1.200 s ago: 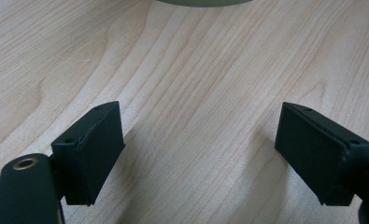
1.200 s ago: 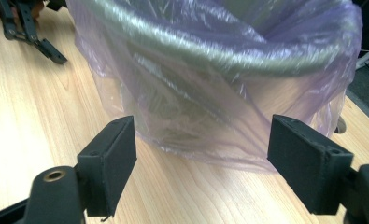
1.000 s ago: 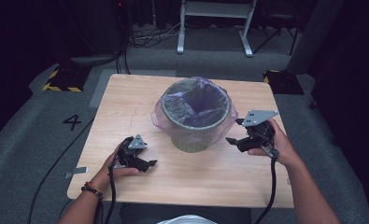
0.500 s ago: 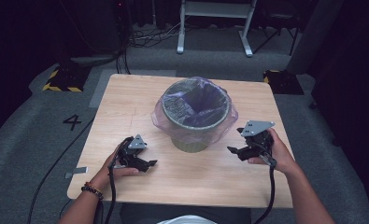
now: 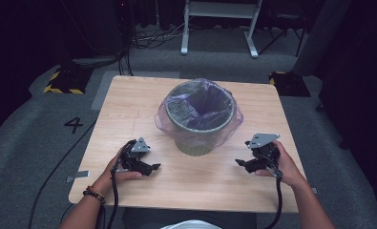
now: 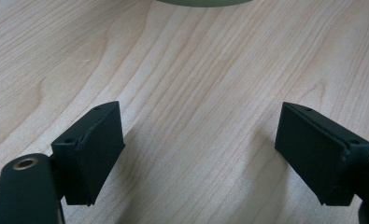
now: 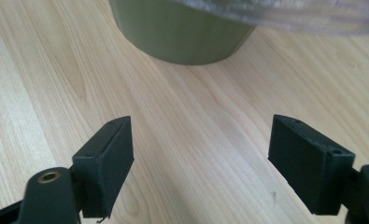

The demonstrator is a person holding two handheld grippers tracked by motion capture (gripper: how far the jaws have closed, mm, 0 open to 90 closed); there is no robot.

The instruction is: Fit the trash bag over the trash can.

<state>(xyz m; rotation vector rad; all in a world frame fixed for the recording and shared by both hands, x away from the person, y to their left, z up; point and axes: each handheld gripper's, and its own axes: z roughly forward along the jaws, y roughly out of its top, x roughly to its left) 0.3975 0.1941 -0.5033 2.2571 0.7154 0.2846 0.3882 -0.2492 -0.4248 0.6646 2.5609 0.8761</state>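
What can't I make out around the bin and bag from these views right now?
- Bin bottom, inside: high view, hidden by the purple bag lining it.
- Bin top: cut off by the upper edge in both gripper views.
- Bag overhang: right gripper view, blurred and cut off by the top edge.
- Left tongs and right tongs: small in the high view; open in their own views.

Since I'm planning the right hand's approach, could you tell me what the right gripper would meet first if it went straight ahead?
Most likely the green bin, at its lower wall; the right gripper is open over bare table.
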